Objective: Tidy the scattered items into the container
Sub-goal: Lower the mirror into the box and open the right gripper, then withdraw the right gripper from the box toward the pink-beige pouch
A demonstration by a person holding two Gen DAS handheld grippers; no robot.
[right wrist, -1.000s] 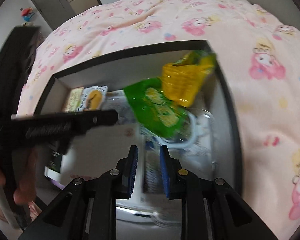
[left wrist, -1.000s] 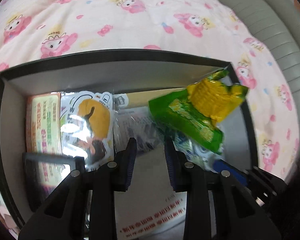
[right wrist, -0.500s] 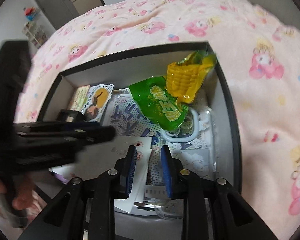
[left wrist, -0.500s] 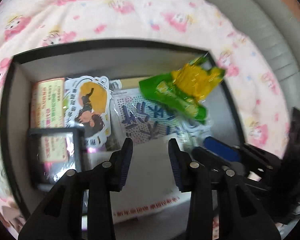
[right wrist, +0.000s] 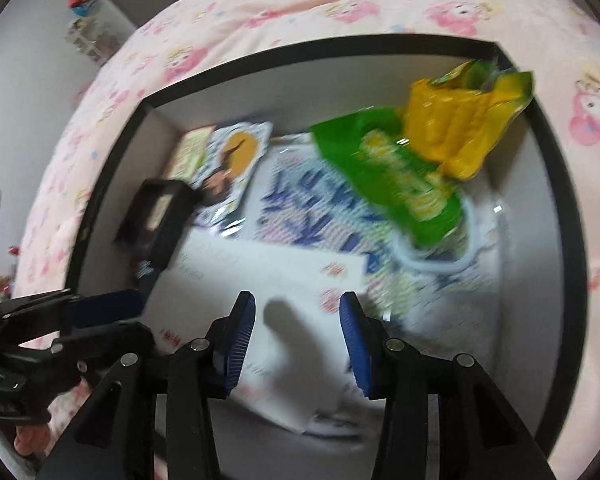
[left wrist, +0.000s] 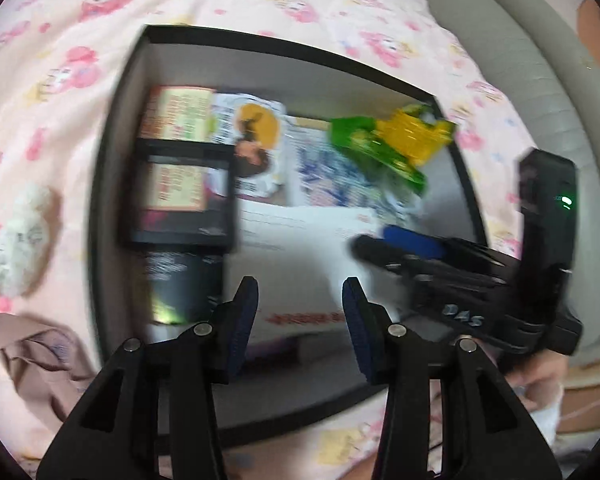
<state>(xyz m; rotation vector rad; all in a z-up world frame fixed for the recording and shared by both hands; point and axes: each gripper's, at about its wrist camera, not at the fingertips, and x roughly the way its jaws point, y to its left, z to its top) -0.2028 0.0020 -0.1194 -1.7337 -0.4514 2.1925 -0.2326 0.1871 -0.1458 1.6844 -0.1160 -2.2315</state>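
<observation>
- Container (right wrist: 112, 148): a black-rimmed box with pale inner walls, resting on a pink cartoon-print bedspread (right wrist: 260, 4).
- Contents, left to right in the right wrist view: a red-and-green printed card (right wrist: 190, 148) against the far left wall; a glossy packet with an orange figure (right wrist: 236, 160) beside it; a black-framed box (right wrist: 160, 220) tilted just in front of those; a blue-and-white patterned pack (right wrist: 308, 200) in the middle; a green snack bag (right wrist: 392, 176) lying over that pack; a yellow corn-shaped bag (right wrist: 456, 128) leaning in the far right corner, touching the green one.
- White paper packet (right wrist: 276, 276) with red marks lies across the near floor of the box, on top of the patterned pack's near edge.
- Left gripper (left wrist: 298, 304): jaws have just been opening and stand apart, nothing between the blue pads; the white packet (left wrist: 300, 256) lies below them, the black-framed box (left wrist: 180, 192) to their left.
- Right gripper (right wrist: 296, 320): jaws have just been opening, parted and empty, hanging over the white packet without touching it that I can see.
- Outside the box, in the left wrist view: a white plush toy (left wrist: 16, 240) on the bedspread at the left.
</observation>
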